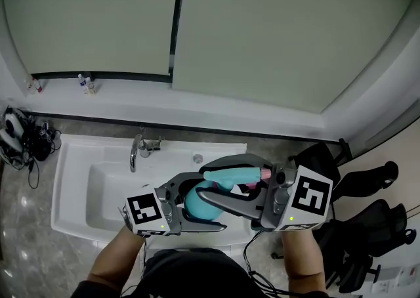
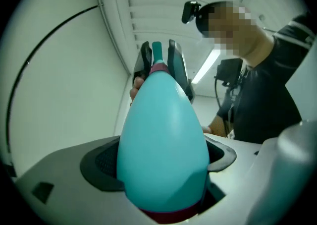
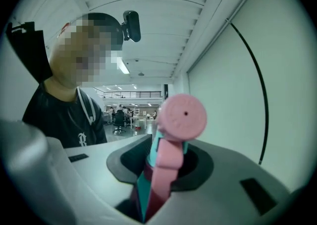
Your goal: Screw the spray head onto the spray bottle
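Showing left tongs (image 2: 163, 182) clamped on the bottle (image 2: 163, 130), right tongs (image 3: 161, 174) on its spray head (image 3: 182, 117), over the sink (image 1: 79, 191)

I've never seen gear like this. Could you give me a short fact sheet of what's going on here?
Setting: above a white sink with a metal tap
Left gripper: shut on the teal egg-shaped plastic spray bottle
Right gripper: shut on the teal spray head with pink nozzle and trigger
Join: the spray head sits at the bottle's neck; how tightly cannot be told
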